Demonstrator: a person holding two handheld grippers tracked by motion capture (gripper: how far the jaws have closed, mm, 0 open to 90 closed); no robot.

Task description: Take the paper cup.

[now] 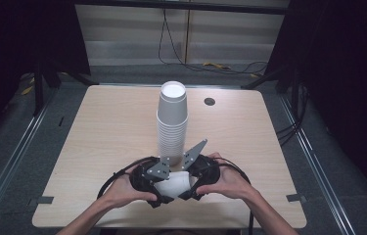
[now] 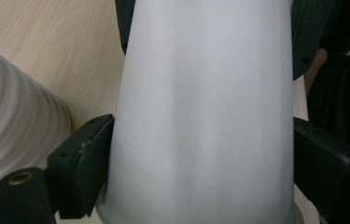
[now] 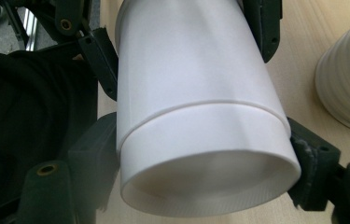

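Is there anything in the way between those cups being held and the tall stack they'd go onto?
Nothing visible. Both grippers, left gripper and right gripper, clamp the nested cups just in front of the tall stack; only bare table lies around them.

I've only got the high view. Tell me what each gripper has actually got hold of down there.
Observer: In the left gripper view, the left gripper has its jaws pressed against both sides of the white cup, near the cup's wider end.
Operator: Now report the right one.
Observer: The right gripper has its jaws clamped on the cup's other end, and that end faces its camera.
Operator: Check whether that's a single cup.
Observer: The right gripper view shows a raised ring around the body. It looks like the rim of a second cup sleeved over the first, but I can't be sure.
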